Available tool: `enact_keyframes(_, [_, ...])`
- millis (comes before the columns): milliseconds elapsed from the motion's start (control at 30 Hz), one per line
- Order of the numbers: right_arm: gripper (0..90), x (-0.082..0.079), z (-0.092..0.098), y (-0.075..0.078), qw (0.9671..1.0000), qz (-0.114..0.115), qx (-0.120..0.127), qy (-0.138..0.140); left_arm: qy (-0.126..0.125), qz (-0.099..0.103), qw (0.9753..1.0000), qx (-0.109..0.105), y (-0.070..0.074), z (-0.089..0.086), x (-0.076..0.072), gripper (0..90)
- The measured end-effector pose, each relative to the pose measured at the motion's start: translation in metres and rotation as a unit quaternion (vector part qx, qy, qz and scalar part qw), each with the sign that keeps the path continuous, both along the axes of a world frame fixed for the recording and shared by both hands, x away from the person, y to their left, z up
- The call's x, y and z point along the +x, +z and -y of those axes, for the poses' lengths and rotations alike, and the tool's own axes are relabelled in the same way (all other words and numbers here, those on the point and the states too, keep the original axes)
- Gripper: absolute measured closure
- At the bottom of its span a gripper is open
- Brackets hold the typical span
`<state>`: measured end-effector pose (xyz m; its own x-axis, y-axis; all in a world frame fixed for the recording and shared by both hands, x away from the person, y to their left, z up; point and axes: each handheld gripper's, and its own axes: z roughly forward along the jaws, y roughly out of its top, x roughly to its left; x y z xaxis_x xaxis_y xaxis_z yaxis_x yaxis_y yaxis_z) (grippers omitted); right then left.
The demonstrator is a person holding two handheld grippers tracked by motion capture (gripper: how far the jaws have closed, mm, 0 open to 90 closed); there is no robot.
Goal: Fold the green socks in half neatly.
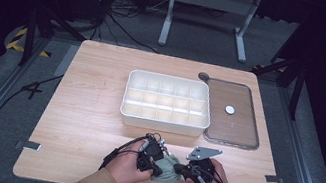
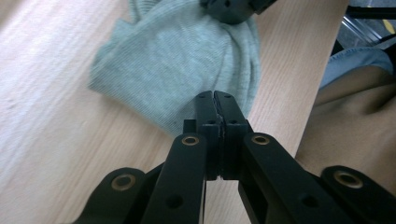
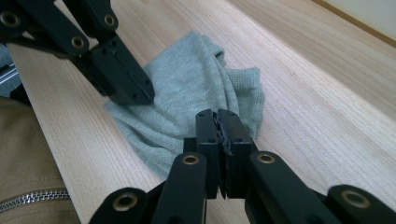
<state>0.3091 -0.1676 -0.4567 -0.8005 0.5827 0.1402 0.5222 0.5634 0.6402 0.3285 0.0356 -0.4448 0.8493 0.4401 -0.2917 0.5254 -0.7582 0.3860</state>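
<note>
Grey-green cloth (image 1: pixel 168 169) bunched at the table's (image 1: pixel 92 109) near edge, pinched from both sides: left gripper (image 2: pixel 215 99) and right gripper (image 3: pixel 216 116) clenched on opposite edges, probably for spreading or folding. Divided white box (image 1: pixel 167 103) beyond.

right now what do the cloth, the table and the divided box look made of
Cloth: soft grey-green knit, fine ribbing visible, likely cotton.
Table: light wood or wood-look laminate, matt, straight grain lines.
Divided box: white, smooth, slightly glossy, probably plastic.

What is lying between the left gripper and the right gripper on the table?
A crumpled grey-green cloth lies between the left gripper and the right gripper, seen in the high view.
</note>
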Motion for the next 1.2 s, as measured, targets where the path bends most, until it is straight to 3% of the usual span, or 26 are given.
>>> enact_keyframes(200, [87.1, -0.001, -0.002, 0.005, 1.0, 0.008, -0.005, 0.0, 0.027, 0.007, 0.9995, -0.017, 0.009, -0.014, 0.004, 87.0])
enact_keyframes(633, [86.9, -0.005, -0.009, 0.017, 0.9997, 0.019, 0.011, 0.012, 0.04, 0.012, 0.9987, -0.028, 0.016, -0.027, 0.006, 84.8])
enact_keyframes(900, [87.1, -0.003, -0.011, 0.009, 0.9999, 0.001, -0.001, 0.013, 0.046, 0.013, 0.9982, -0.037, 0.02, -0.032, 0.008, 84.5])
enact_keyframes(1200, [86.6, -0.001, -0.012, 0.005, 0.9997, -0.003, -0.018, 0.017, 0.062, 0.014, 0.9978, -0.021, 0.016, -0.039, 0.015, 82.9])
